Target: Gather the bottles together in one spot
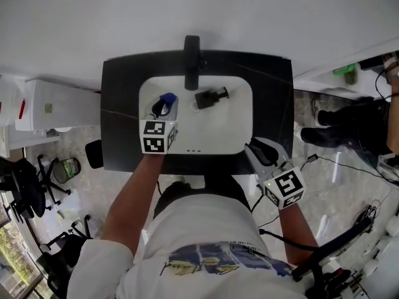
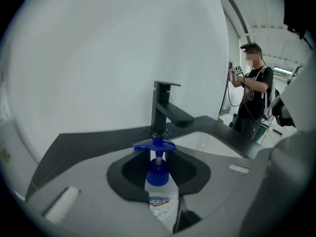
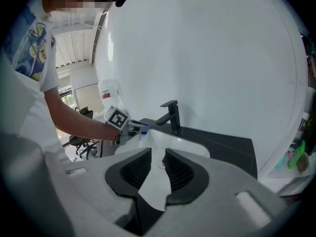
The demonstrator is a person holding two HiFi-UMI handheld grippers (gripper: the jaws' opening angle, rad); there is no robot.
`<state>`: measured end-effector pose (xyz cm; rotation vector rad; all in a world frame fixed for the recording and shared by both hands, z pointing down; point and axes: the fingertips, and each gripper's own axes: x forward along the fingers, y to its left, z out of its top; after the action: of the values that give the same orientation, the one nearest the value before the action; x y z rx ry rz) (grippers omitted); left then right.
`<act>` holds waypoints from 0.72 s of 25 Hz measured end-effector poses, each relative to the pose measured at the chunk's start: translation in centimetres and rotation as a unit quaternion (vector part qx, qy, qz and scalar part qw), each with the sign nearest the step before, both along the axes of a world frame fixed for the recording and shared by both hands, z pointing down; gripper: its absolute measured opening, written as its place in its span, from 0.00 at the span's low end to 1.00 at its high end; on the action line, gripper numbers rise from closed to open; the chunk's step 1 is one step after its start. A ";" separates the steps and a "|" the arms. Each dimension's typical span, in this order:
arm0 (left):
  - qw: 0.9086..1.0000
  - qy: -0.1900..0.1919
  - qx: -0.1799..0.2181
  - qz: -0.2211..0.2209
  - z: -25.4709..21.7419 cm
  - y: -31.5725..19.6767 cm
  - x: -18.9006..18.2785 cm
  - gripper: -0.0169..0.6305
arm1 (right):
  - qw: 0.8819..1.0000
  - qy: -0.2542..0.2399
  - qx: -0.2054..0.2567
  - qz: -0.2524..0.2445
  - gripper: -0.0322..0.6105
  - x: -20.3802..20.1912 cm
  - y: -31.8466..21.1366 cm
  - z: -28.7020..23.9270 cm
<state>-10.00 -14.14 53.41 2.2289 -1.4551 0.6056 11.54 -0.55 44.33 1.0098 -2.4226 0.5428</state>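
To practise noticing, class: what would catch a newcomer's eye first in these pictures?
The white pump bottle with a blue cap, clamped in the left tongs over the white sink basin. Behind it stands a matte black faucet, and a small black object lies in the basin.

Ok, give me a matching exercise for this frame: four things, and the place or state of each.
1 blue-capped bottle
2 dark object
3 faucet
4 right gripper

a at the back edge of the basin
b empty, by the front right corner of the counter
c lying in the basin
d held by the left gripper

Pairs: 1-d, 2-c, 3-a, 4-b
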 end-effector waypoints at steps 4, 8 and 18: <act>0.999 0.014 0.038 -0.018 -3.7 -2.5 -1.4 0.17 | 1.000 -0.001 0.007 -0.001 0.19 -0.4 -0.3 -0.4; 0.997 0.030 0.063 -0.041 -6.2 -4.9 -2.3 0.17 | 1.000 0.003 0.008 0.000 0.19 0.0 -0.3 -0.6; 0.989 0.045 0.113 -0.082 -9.3 -11.2 -3.1 0.17 | 1.000 0.018 0.004 0.003 0.19 2.4 -1.3 -0.5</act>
<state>-13.13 -25.34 44.14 2.2394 -1.7126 0.2945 13.94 -1.84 43.80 1.0209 -2.3933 0.5141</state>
